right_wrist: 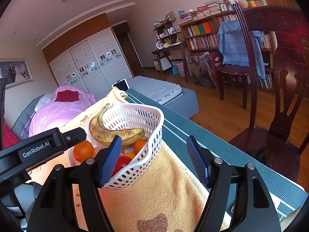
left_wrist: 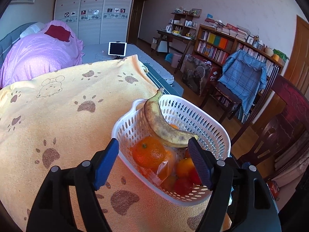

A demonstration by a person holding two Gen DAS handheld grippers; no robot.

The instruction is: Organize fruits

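- Here, left gripper [left_wrist: 154, 150] is hanging wide open over the basket [left_wrist: 210, 119], gripping nothing.
- Right gripper [right_wrist: 154, 150] is also gaping, empty, at the basket's right rim.
- Banana [left_wrist: 164, 123] is lying across oranges [left_wrist: 148, 151] inside the basket.
- Basket is sitting on the towel [left_wrist: 67, 116], near its right edge.

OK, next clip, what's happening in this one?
A person with two handheld grippers is sorting fruit on a paw-print blanket. A white perforated basket already holds a spotted banana, several oranges and something red, with the banana lying across the top. The left gripper and right gripper are both open and empty, hovering at the basket. No loose fruit shows outside it.
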